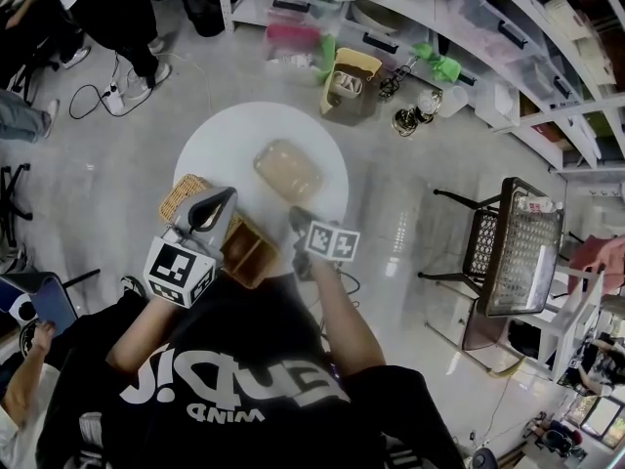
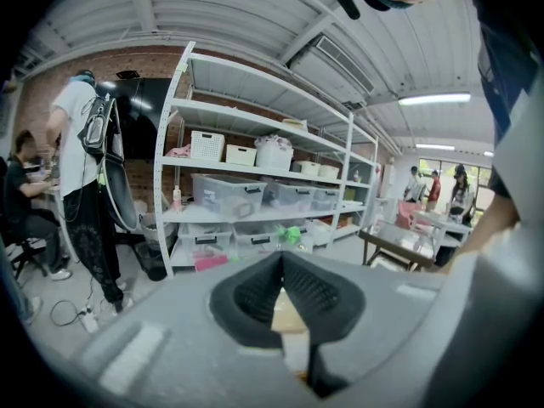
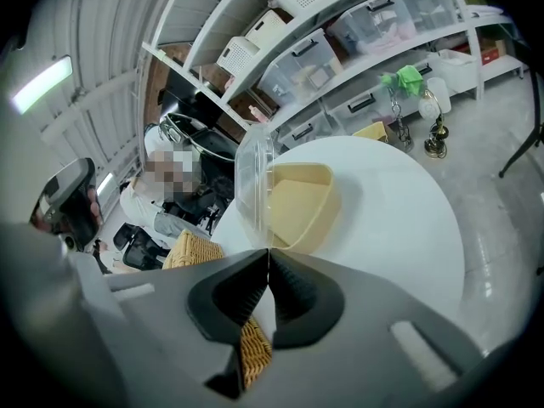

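A tan container [image 1: 286,169] sits on the round white table [image 1: 220,145]. Seen in the right gripper view, the tan container [image 3: 299,204] lies just beyond the jaws, and a clear lid [image 3: 253,185] rises edge-on beside it. My right gripper [image 3: 269,251] is shut on that lid's near edge. In the head view my right gripper [image 1: 296,215] is at the container's near side. My left gripper [image 1: 228,196] hovers over a wicker basket [image 1: 181,195] and a wooden box [image 1: 246,250]. In its own view, my left gripper [image 2: 280,259] is shut and empty, pointing at the shelves.
A dark chair with a mesh tray [image 1: 518,247] stands to the right of the table. White shelves with plastic bins [image 1: 459,27] line the far side, with a yellow bag [image 1: 350,81] on the floor before them. People stand and sit at the left [image 1: 127,18].
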`<action>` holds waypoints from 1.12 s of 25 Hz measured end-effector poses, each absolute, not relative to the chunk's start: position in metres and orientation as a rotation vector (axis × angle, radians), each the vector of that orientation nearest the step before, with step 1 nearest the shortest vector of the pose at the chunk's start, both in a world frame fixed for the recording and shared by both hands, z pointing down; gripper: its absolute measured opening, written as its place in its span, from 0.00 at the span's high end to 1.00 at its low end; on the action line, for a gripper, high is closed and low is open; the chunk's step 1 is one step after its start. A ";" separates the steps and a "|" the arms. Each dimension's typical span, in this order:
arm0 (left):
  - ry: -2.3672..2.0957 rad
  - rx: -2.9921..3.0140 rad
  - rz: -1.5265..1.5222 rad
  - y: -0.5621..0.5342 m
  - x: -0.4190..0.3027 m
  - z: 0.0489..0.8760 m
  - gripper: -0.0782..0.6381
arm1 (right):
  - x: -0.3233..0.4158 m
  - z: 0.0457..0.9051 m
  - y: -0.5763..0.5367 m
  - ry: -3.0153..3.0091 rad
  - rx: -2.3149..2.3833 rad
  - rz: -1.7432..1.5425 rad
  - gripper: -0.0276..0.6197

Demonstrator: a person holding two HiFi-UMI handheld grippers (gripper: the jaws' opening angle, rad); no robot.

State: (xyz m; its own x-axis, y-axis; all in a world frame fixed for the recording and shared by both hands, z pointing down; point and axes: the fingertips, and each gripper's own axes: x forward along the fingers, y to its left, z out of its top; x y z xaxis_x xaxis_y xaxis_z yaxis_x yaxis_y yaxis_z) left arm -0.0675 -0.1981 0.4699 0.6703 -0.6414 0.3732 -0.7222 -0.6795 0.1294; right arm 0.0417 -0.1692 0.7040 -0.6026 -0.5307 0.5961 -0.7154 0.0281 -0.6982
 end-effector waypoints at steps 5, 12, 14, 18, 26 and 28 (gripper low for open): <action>-1.102 2.617 0.426 -0.193 -0.073 0.468 0.89 | 0.036 0.687 -0.167 -2.199 1.296 1.572 0.95; -1.130 2.614 0.394 -0.186 -0.076 0.462 0.89 | 0.033 0.654 -0.167 -2.295 1.304 1.481 0.95; -1.134 2.613 0.385 -0.183 -0.077 0.461 0.89 | 0.033 0.643 -0.168 -2.322 1.315 1.457 0.95; -1.142 2.615 0.363 -0.179 -0.077 0.457 0.89 | 0.033 0.621 -0.171 -2.393 1.322 1.418 0.95; -1.165 2.631 0.321 -0.172 -0.077 0.443 0.89 | 0.043 0.558 -0.172 -2.533 1.370 1.287 0.95; -1.175 2.635 0.307 -0.170 -0.078 0.440 0.89 | 0.048 0.543 -0.170 -2.558 1.396 1.242 0.95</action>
State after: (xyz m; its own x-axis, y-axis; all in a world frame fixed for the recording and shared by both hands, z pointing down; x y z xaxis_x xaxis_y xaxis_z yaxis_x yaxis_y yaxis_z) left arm -0.0777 -0.1699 0.4397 0.6545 -0.6998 0.2861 -0.7503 -0.6479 0.1317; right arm 0.0478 -0.1701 0.5434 -0.6114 -0.7218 0.3244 -0.7014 0.3045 -0.6444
